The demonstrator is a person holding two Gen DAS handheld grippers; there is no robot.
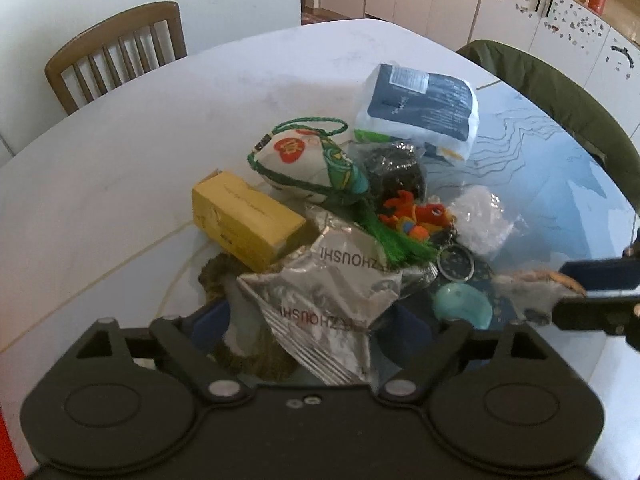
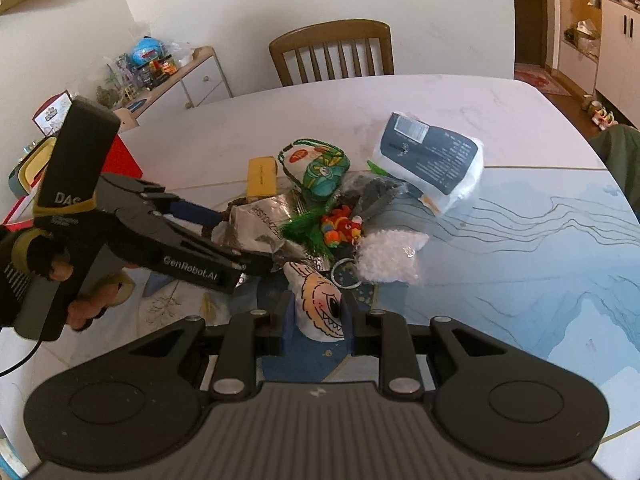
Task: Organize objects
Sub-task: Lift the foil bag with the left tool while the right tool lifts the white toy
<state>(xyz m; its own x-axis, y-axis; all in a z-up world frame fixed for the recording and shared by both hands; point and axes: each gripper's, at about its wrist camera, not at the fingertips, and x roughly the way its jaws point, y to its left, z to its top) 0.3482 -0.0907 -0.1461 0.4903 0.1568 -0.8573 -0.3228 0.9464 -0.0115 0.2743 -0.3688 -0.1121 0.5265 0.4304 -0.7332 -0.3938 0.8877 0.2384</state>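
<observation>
Tabletop (image 2: 460,92) is white marble at the far side with a blue printed mat near; a cluttered pile sits mid-table: blue-white pack (image 2: 430,160), crumpled silver foil bag (image 1: 324,300), yellow box (image 1: 244,220), green-trimmed pouch (image 1: 308,160), orange plush keychain (image 1: 416,216). Far and right sides of the tabletop lie bare, with a wooden chair (image 2: 332,52) at the far edge. Left gripper (image 2: 236,240) fingers are spread wide over the foil bag, not pressing it; right gripper (image 2: 316,316) fingers are clenched on a white cartoon-face plush (image 2: 320,300) just near the pile.
</observation>
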